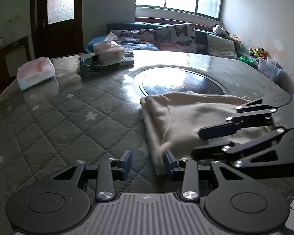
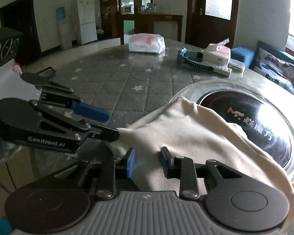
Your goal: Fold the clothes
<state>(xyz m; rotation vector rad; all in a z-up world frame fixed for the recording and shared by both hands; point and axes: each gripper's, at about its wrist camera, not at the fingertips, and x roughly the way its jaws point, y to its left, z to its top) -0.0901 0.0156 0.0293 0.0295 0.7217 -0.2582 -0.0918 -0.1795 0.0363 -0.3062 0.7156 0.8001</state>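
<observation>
**One cream garment, two grippers at its near edge**

We count one round table [image 1: 49,117] under a quilted, star-printed cover, one dark turntable disc [image 1: 178,80] at its centre, one cream garment [image 1: 182,117], two tissue packs and two grippers. The garment lies bunched on the near side of the table, its far part draped over the rim of the disc; its long axis runs roughly across the table edge, from the left gripper's side towards the right one's, and we cannot tell which end is the collar or hem. The left gripper [image 1: 148,161] is spread, its right pad touching the garment's near corner, nothing between the pads. The right gripper [image 2: 148,161] is also spread, hovering over the cloth, which passes beneath both pads. One tissue pack [image 1: 36,73] sits far left, the other [image 1: 108,50] on a dark tray behind the disc
</observation>
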